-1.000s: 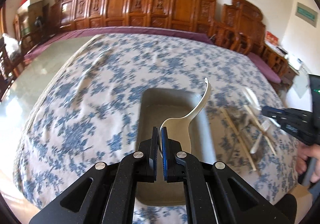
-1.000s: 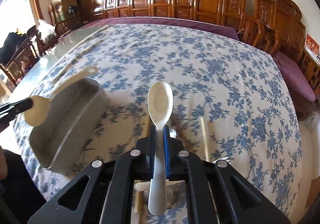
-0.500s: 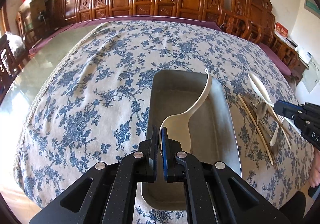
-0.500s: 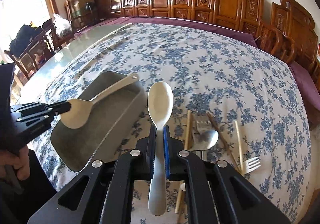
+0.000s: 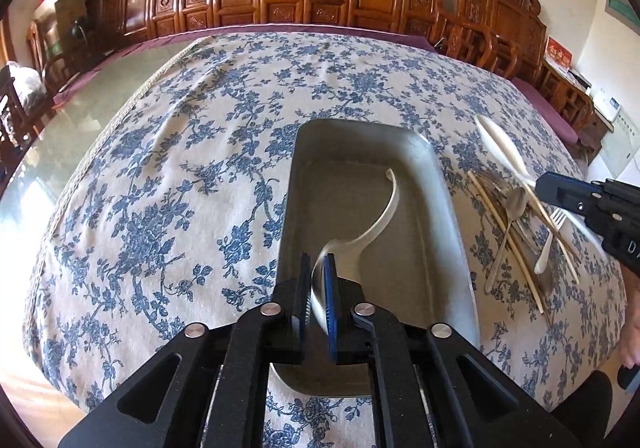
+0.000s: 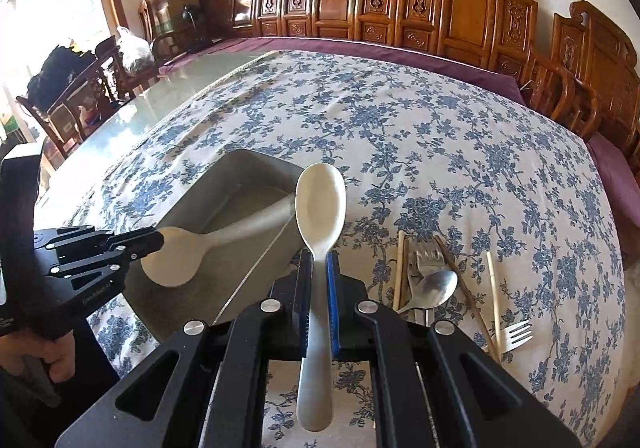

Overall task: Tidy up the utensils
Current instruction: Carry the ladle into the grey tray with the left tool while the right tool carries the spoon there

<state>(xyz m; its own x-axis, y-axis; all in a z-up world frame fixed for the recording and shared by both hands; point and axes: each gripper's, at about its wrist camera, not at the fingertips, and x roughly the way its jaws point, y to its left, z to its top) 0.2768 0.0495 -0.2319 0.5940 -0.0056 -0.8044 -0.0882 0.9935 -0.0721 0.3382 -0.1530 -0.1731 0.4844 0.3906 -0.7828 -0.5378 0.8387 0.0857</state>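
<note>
Over floral cloth (image 5: 168, 183), my left gripper (image 5: 318, 288) is opening around a white ladle (image 5: 360, 244) above the tray (image 5: 452, 232); my right gripper (image 6: 318, 288) clenches a cream spoon (image 6: 320, 199)

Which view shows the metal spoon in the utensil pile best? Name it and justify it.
The right wrist view: the metal spoon lies close and sharp, bowl up, among the chopsticks and forks on the tablecloth. The left wrist view shows it smaller, near the frame's right edge, beside the right gripper.
</note>
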